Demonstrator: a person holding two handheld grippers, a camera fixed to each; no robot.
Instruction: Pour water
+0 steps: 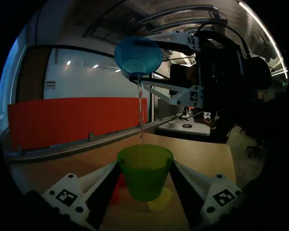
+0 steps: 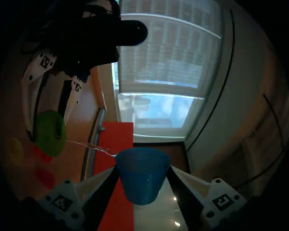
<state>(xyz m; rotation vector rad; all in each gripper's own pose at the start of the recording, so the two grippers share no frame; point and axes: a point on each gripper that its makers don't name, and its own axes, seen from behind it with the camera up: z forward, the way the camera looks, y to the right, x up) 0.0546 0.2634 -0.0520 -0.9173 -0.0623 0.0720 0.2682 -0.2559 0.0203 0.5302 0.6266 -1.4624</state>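
Left gripper view: the left gripper (image 1: 144, 171) is closed on a translucent green plastic cup (image 1: 145, 183), tapered and upright above the wooden table (image 1: 206, 154). Higher up, the right gripper (image 1: 141, 61) clamps a tilted blue cup (image 1: 138, 54). A thin water stream (image 1: 140, 111) falls from it into the green one.

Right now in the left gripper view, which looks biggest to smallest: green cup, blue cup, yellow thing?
1. green cup, though it sits nearest the camera
2. blue cup, slightly smaller
3. yellow thing, mostly hidden behind the green cup
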